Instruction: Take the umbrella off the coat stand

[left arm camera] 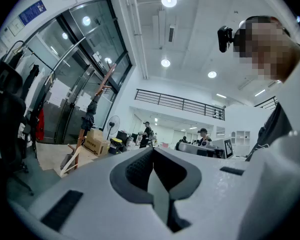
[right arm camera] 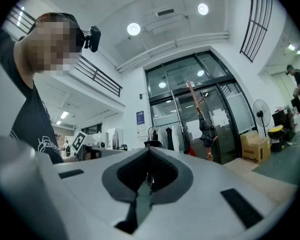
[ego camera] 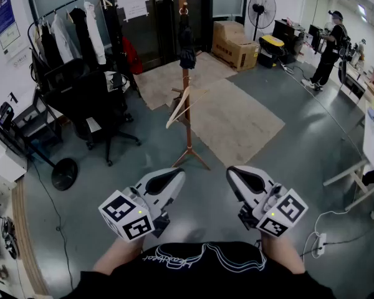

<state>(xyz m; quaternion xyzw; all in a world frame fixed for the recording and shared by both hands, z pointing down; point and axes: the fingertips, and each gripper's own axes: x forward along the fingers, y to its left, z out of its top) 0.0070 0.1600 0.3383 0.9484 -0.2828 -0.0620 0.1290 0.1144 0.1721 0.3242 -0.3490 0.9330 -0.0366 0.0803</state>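
Well short of the stand, where the umbrella hangs, the left gripper and right gripper sit side by side, jaws together on nothing.

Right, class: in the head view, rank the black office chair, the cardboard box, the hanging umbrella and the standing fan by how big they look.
1. black office chair
2. cardboard box
3 and 4. standing fan and umbrella: too alike to rank.
They stand at different distances from the camera, so true sizes may differ.
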